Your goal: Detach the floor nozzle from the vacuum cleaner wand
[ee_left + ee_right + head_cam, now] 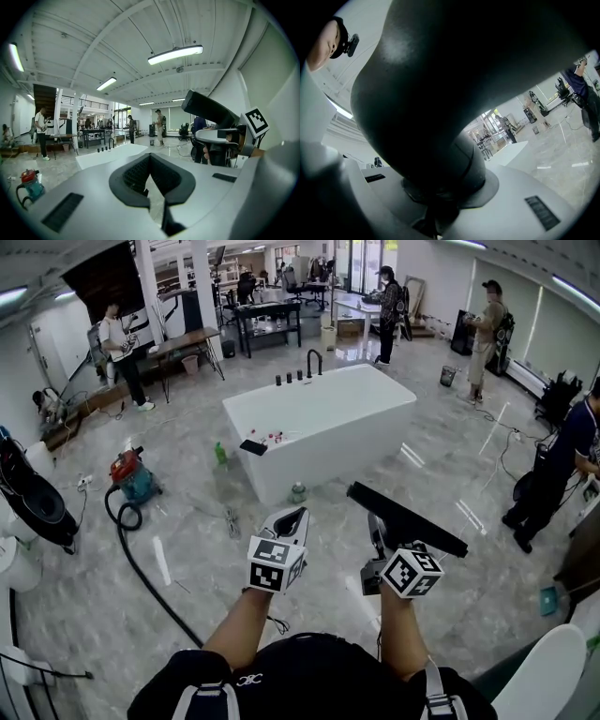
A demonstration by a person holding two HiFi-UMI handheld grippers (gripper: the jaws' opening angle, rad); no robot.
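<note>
The black floor nozzle hangs in the air in front of me, a long flat bar lying slantwise. My right gripper is shut on its neck; in the right gripper view the dark neck fills most of the picture above the right gripper. No wand is attached to the nozzle. My left gripper is held up beside it, shut and empty. From the left gripper the nozzle shows at the right. The red and blue vacuum cleaner stands on the floor at the left with its black hose.
A big white bathtub with black taps stands just ahead. A green bottle and a small can sit on the floor by it. Several people stand around the room, one close at the right. Tables line the back.
</note>
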